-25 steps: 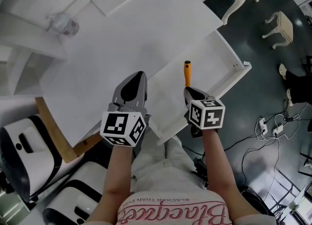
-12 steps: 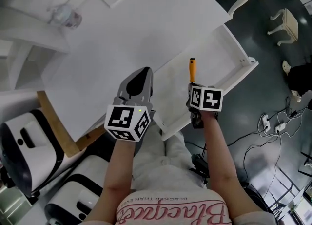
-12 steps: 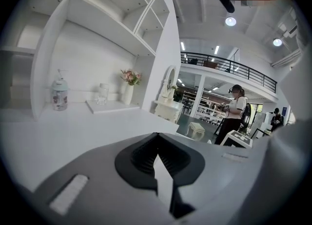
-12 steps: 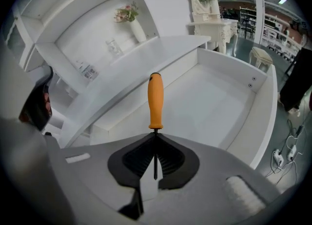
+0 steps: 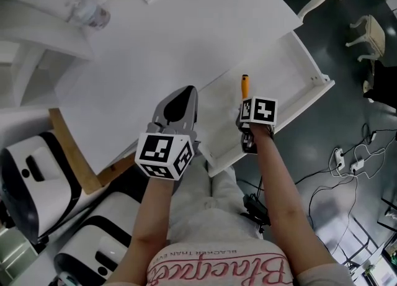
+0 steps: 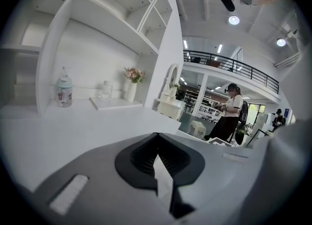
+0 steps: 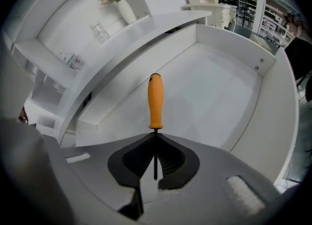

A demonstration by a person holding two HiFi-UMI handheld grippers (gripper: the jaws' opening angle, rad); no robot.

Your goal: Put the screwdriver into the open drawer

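Note:
The screwdriver point(image 5: 245, 84) has an orange handle point(image 7: 155, 101) and a thin dark shaft. My right gripper point(image 5: 244, 101) is shut on that shaft, with the handle sticking out ahead of the jaws point(image 7: 155, 138). It points steeply down over the floor of the open white drawer point(image 5: 310, 100), which fills the right gripper view point(image 7: 280, 92). The handle hangs above the drawer floor; I cannot tell whether it touches. My left gripper point(image 5: 182, 96) hovers over the front edge of the white desk, shut with nothing between its tips point(image 6: 157, 141).
The white desktop point(image 5: 173, 36) spreads out ahead, with a small glass item point(image 5: 87, 13) at its back left. Shelves hold a pump bottle point(image 6: 64, 90) and a flower vase point(image 6: 132, 83). A white stool point(image 5: 366, 33) and floor cables point(image 5: 347, 156) lie right. A person point(image 6: 229, 114) stands far off.
My right gripper has sunk lower into the drawer with the screwdriver and tipped more steeply downward. The left gripper has stayed about where it was.

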